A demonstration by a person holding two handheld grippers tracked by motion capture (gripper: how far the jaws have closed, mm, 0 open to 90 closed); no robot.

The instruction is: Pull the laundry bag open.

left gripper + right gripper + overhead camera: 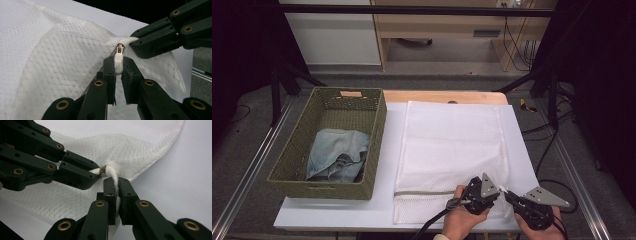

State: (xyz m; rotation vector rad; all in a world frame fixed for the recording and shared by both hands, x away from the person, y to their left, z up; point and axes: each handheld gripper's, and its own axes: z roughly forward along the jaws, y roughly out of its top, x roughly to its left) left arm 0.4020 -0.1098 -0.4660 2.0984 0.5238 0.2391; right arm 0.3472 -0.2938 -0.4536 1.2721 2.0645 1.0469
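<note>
The mesh bag [452, 150] lies flat on the white worktop [337, 212], just right of the woven basket [332, 145]. The basket holds a piece of denim [337, 155]. The bag's zipper end is at the near right corner, where both hand-held grippers meet.

The left hand-held gripper [119, 65] is narrowed onto the white zipper pull [118, 64]; both pads press on the pull, whose metal slider sits just above the fingertips. In the high view this gripper [498, 189] lies over the bag's near edge.

The right hand-held gripper [116, 181] is narrowed onto a bunched fold of bag fabric [113, 171] at the zipper's end, right beside the slider. In the high view it [508, 194] points left, tip to tip with the left one. The fabric between the two is raised off the worktop.
</note>
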